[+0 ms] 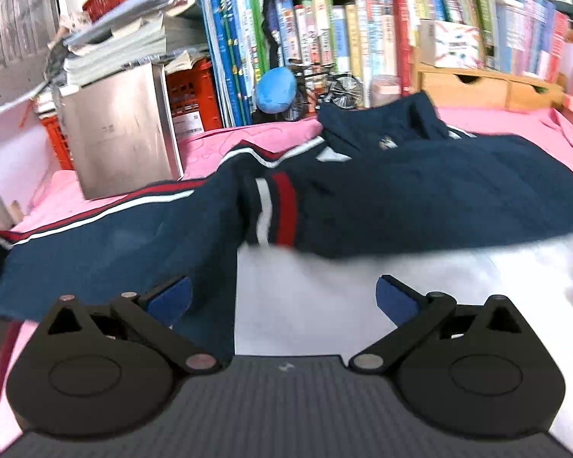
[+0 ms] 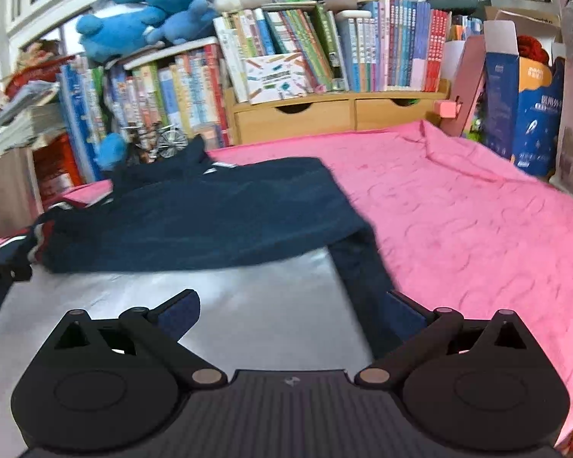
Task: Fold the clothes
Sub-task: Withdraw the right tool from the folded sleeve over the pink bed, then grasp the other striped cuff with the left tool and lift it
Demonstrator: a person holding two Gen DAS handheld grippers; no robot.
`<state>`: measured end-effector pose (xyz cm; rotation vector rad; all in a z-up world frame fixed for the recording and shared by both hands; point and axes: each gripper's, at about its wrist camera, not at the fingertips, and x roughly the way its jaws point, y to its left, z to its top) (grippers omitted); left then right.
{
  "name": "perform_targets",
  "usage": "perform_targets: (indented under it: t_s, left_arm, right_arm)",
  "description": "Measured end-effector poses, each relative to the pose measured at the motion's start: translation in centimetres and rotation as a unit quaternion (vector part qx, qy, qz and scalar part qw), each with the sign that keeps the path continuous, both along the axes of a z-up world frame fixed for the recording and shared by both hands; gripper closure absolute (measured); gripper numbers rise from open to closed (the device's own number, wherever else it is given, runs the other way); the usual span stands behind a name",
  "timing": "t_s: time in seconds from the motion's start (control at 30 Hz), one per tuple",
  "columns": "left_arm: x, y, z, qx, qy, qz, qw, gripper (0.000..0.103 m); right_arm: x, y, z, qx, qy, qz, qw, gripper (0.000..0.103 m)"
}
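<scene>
We hold both tools low over a navy jacket (image 1: 420, 194) spread across the middle of both frames on a pink sheet (image 2: 458, 206), its pale lining (image 1: 324, 297) turned up in the lower centre. A sleeve with red and white stripes (image 1: 95, 210) trails toward the left edge of the left view, near a metal box (image 1: 122, 129).

The left gripper (image 1: 282, 297) has its fingers (image 1: 172, 297) spread wide with nothing between them; the right gripper (image 2: 292, 315) is likewise spread and empty, its right finger just beside the jacket's dark edge (image 2: 363, 267).

The risk, as we judge it, is pinching the sheet along with the jacket edge, which would drag the sheet into the fold. Grabbing only the lining could also let the outer layer slide, leaving the fold crooked. The loose sleeve may trail out and spoil the shape.
</scene>
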<state>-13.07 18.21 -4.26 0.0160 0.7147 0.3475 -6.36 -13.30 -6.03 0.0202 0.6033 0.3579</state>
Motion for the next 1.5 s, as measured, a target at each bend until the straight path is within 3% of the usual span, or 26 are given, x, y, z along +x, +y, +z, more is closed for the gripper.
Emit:
perform_targets:
  t_s: [0.23, 0.4, 0.53, 1.07, 1.27, 1.37, 1.5]
  left_arm:
    - [-8.2, -4.1, 0.6, -0.013, 0.013, -0.003, 0.9998, 0.0]
    - [-14.9, -5.9, 1.9, -0.01, -0.006, -0.007, 0.9999, 0.0]
    - [-18.1, -6.7, 2.3, -0.008, -0.002, -0.006, 0.9999, 0.0]
    - [-19.3, -6.3, 1.7, -0.022, 0.01, 0.0, 0.9997, 0.0]
    - [-18.5, -5.5, 2.2, -0.015, -0.015, -0.012, 0.9997, 0.0]
    - [-16.7, -3.3, 2.7, 0.002, -0.045, 0.007, 0.999, 0.0]
    - [-14.8, 3.5, 2.8, -0.048, -0.079, 0.059, 0.994, 0.0]
  right_arm:
    - [-7.4, -0.5, 0.6, 0.003, -0.005, 0.034, 0.999, 0.0]
    - [-13.4, -1.2, 1.7, -0.002, -0.003, 0.043, 0.999, 0.0]
    - [-17.4, -1.6, 2.6, -0.015, -0.014, 0.062, 0.998, 0.0]
    - [-19.6, -0.4, 1.4, -0.042, 0.014, 0.085, 0.995, 0.0]
    - [-19.2, 0.1, 1.5, -0.043, -0.004, 0.092, 0.995, 0.0]
    - [-17.2, 1.4, 2.3, -0.049, -0.03, 0.083, 0.995, 0.0]
    - [-13.0, 3.7, 2.3, -0.043, -0.029, 0.054, 0.997, 0.0]
